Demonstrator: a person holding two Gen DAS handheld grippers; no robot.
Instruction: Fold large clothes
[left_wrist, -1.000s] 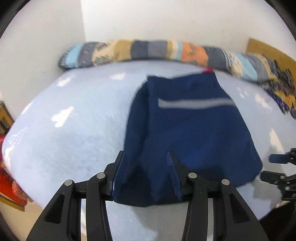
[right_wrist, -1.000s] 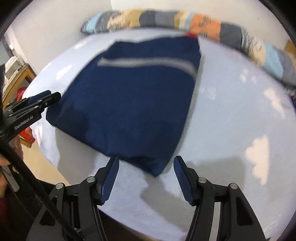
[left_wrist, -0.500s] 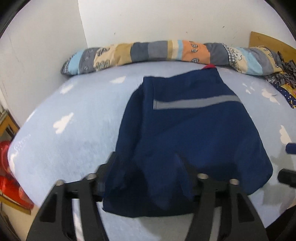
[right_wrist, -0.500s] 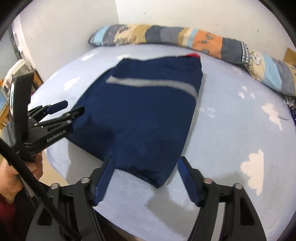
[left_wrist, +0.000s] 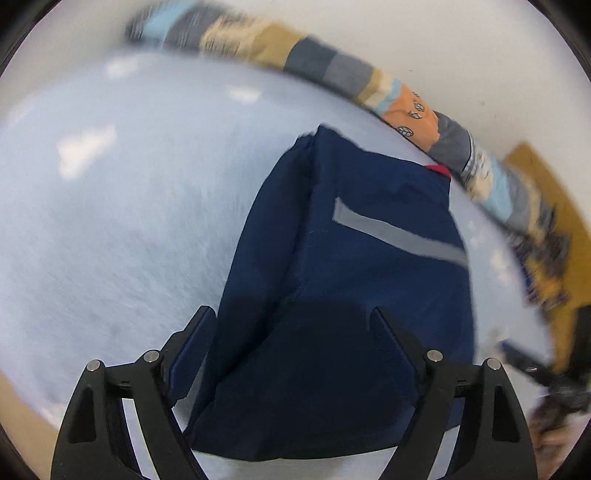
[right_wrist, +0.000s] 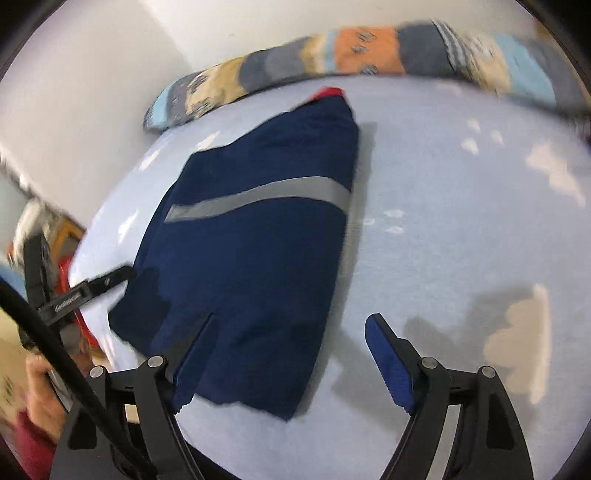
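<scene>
A folded navy garment (left_wrist: 354, 280) with a grey stripe (left_wrist: 399, 236) and a red bit at its far end lies flat on the pale blue cloud-print bed sheet (left_wrist: 129, 229). My left gripper (left_wrist: 291, 321) hovers over its near edge. Its jaws are opening, the cloth lies under and between the fingers, and the pads do not press on it. The right wrist view shows the garment (right_wrist: 258, 251) with my right gripper (right_wrist: 291, 319) over its near right corner. These jaws are also opening and hold nothing. The left gripper (right_wrist: 92, 288) shows at the garment's left edge.
A patchwork bolster (right_wrist: 332, 62) runs along the white wall at the far side of the bed. A wooden board (left_wrist: 554, 199) and a dark patterned cloth (left_wrist: 543, 258) sit at the right. A person's hand (right_wrist: 40, 391) and a red object (right_wrist: 68, 273) are by the left bed edge.
The left gripper has let go of the garment's near edge and widened. The right jaws have widened too. Both views have tilted as the grippers rolled and shifted sideways.
</scene>
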